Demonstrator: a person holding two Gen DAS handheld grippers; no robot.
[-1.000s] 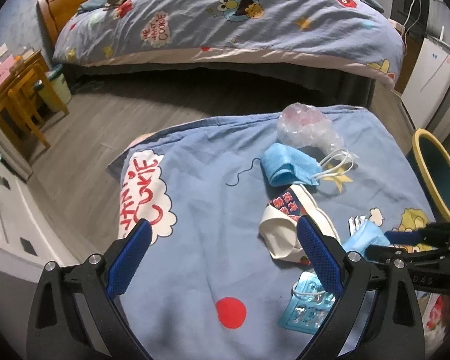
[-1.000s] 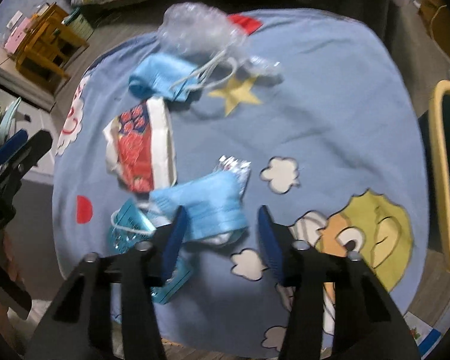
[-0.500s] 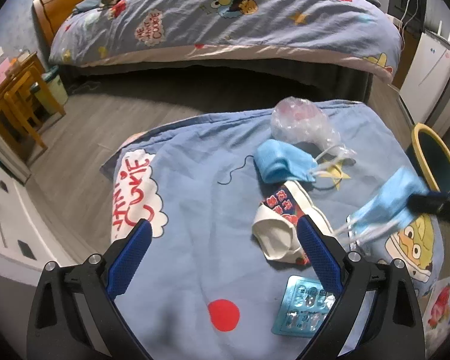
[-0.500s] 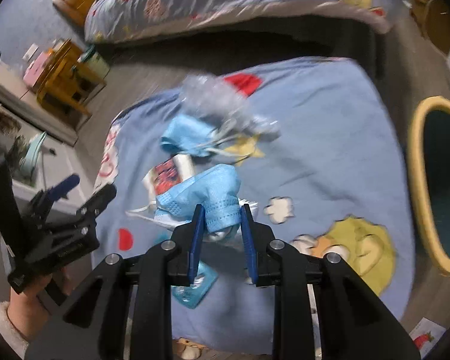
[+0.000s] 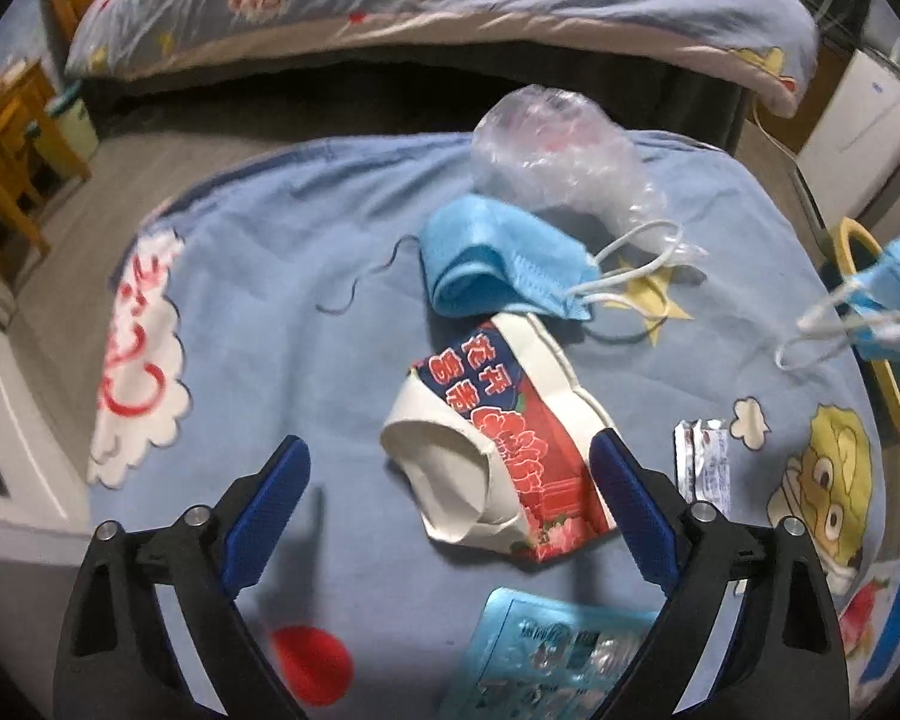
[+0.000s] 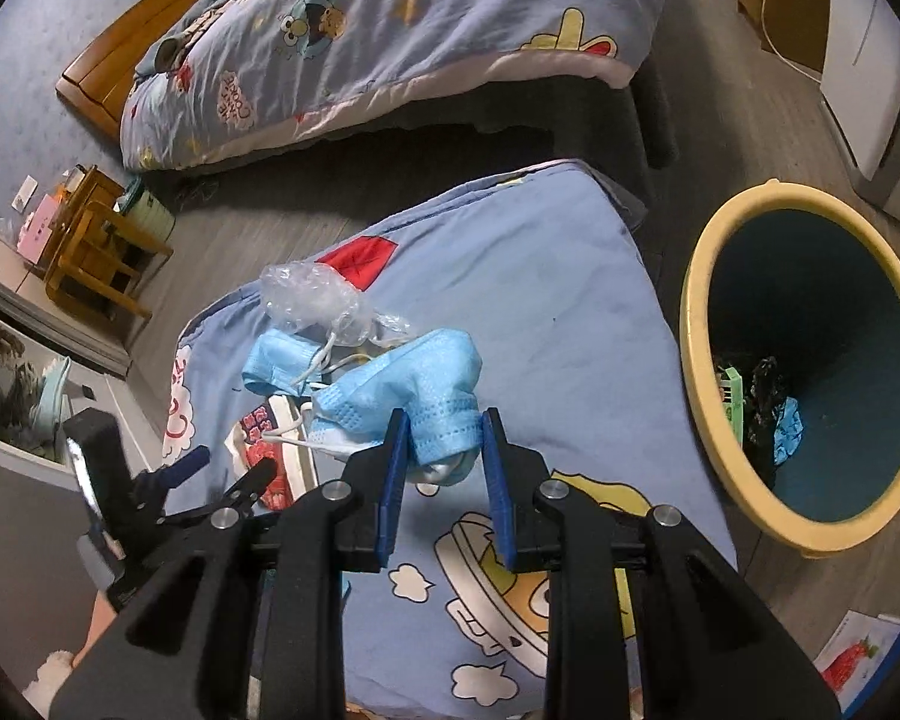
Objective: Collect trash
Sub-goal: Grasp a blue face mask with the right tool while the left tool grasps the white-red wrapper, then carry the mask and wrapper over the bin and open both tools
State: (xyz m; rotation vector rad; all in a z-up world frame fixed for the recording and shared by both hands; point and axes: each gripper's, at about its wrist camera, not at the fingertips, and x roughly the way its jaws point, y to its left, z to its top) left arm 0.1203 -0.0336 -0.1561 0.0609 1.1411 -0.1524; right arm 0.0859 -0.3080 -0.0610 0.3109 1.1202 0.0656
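Over the near-right part of the blue cartoon sheet [image 6: 570,312], my right gripper [image 6: 444,456] is clamped on a blue face mask [image 6: 426,384]; jaws just closed in on it and it has come up off the cloth since a second ago, ear loops dangling. That piece looks ready for the yellow-rimmed bin [image 6: 699,324] at right, which already holds some scraps. My left gripper [image 5: 450,480] has dropped closer to the crushed red-and-white paper cup [image 5: 498,456], jaws wide apart, cup between them but not touched. Left on the sheet: second mask [image 5: 492,258] just beyond the cup, clear plastic bag [image 5: 558,150] at the far edge, small foil wrapper [image 5: 705,468] at right, blister pack [image 5: 546,660] nearest. Nothing blocks the bin; loops could snag its rim.
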